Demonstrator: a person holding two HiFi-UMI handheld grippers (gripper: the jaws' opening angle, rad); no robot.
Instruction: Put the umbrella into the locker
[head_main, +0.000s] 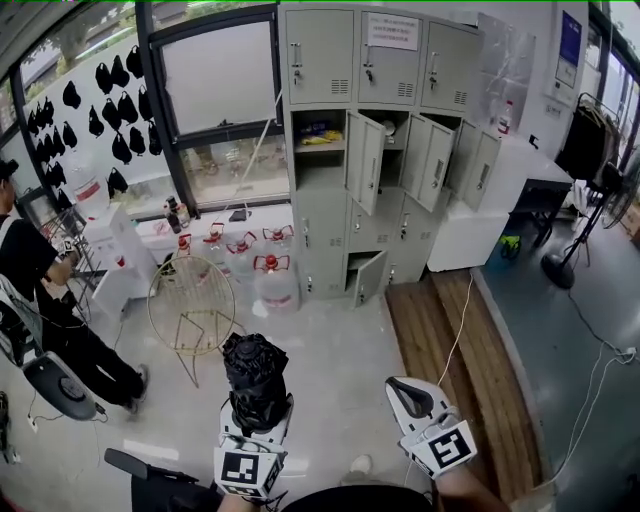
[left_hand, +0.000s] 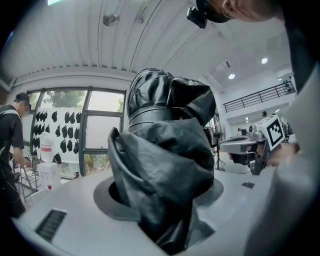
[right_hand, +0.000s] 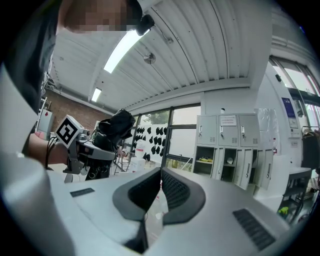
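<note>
A folded black umbrella (head_main: 254, 372) stands up out of my left gripper (head_main: 256, 412), whose jaws are shut on its lower part. In the left gripper view the umbrella (left_hand: 165, 165) fills the space between the jaws and hides most of what lies ahead. My right gripper (head_main: 408, 392) is beside it on the right, shut, with nothing in it; its pads meet at the tips (right_hand: 161, 172). The grey locker bank (head_main: 385, 150) stands far ahead across the floor, with several doors hanging open. One open compartment (head_main: 318, 150) holds yellow items.
A round wire chair (head_main: 192, 300) and water jugs (head_main: 270, 280) stand between me and the lockers, left of centre. A person (head_main: 40, 290) stands at the far left by a white table. A wooden platform (head_main: 450, 350) with a cable runs right of the lockers; a floor fan (head_main: 570, 230) is beyond.
</note>
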